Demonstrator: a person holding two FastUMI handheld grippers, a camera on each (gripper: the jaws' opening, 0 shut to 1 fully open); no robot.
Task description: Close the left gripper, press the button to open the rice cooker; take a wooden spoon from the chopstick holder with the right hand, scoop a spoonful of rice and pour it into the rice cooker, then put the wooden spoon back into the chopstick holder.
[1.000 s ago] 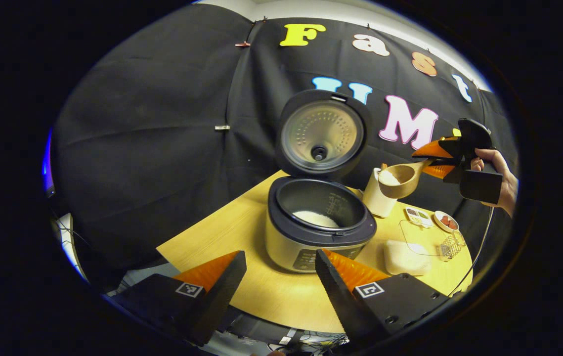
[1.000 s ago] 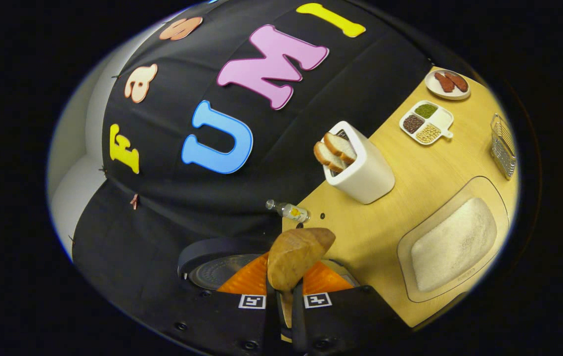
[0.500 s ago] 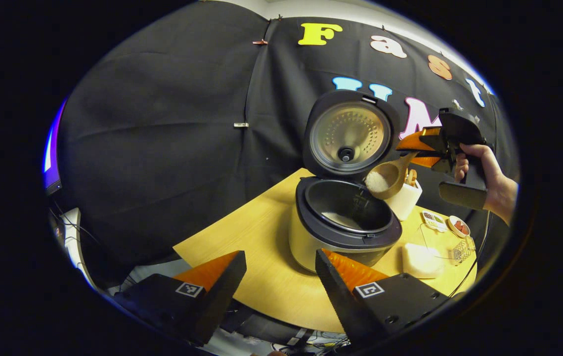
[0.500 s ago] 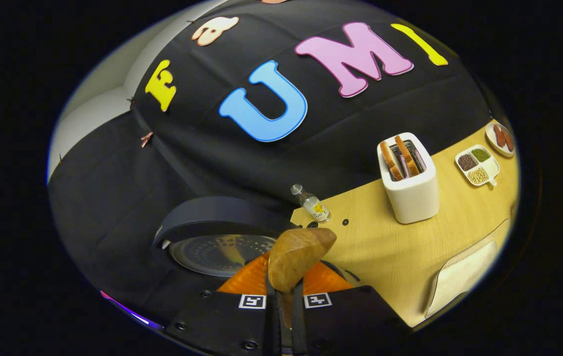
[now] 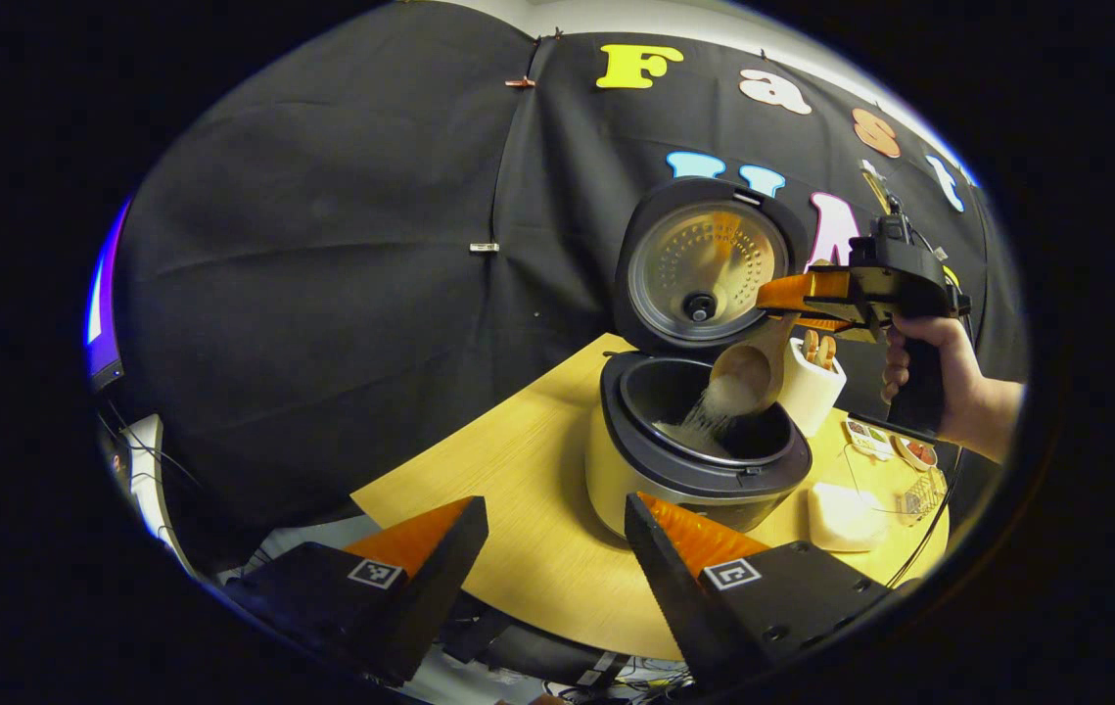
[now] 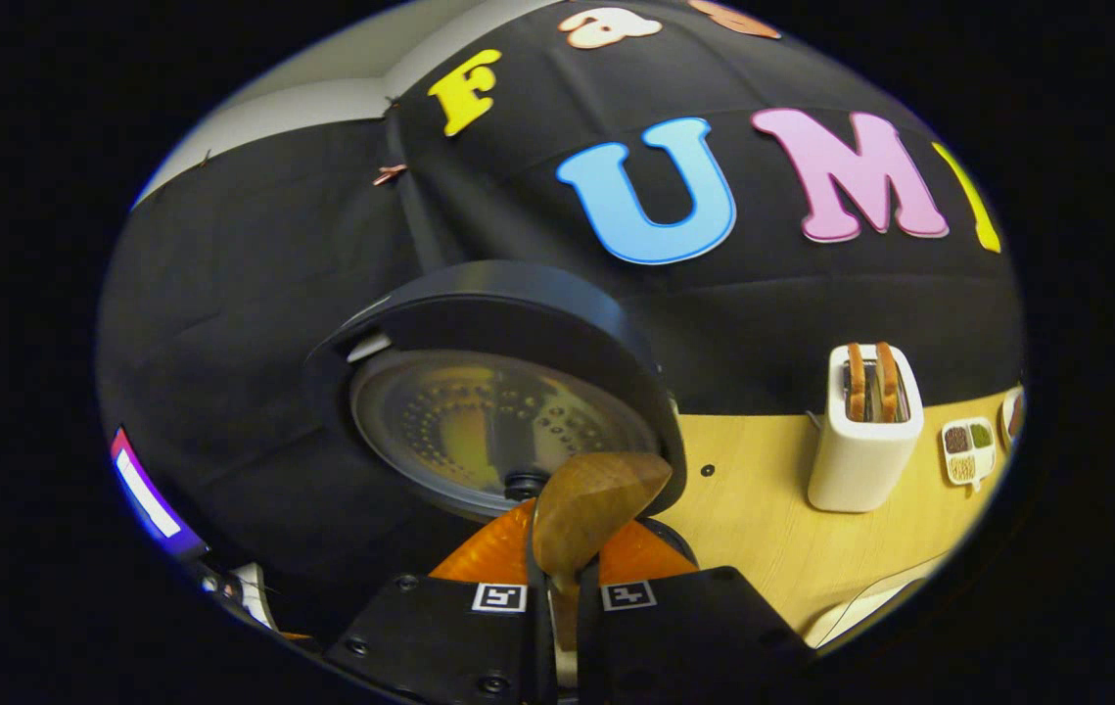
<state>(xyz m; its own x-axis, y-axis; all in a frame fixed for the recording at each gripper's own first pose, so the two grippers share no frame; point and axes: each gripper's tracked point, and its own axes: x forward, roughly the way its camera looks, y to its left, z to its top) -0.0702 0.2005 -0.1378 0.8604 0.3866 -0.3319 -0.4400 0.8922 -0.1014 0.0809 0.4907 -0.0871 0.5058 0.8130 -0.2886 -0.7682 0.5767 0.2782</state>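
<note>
1. The wooden spoon [image 5: 748, 367] sits right of the middle of the left gripper view, tipped bowl-down over the open pot of the rice cooker [image 5: 699, 446]. Rice [image 5: 714, 416] is falling out of it in a thin white stream into the pot

2. The right gripper [image 5: 792, 299] is squeezed tight on the spoon's handle. In the right gripper view the spoon's end [image 6: 586, 514] pokes up between the two fingers at the bottom middle

3. To do this step well, I think the spoon should stay over the middle of the pot — not near the rim — so no grains land on the table [image 5: 518, 490]

4. Tip it slowly and wait until the bowl looks empty before lifting it away

5. The lid [image 5: 709, 264] stands up just behind the spoon, so the hand should keep from bumping it

6. The left gripper [image 5: 557, 548] shows at the bottom of its own view with its fingers wide apart and holding nothing — it waits low, near the table's front edge

7. The chopstick holder [image 5: 812, 387] stands just right of the cooker, so the trip back looks short
</note>
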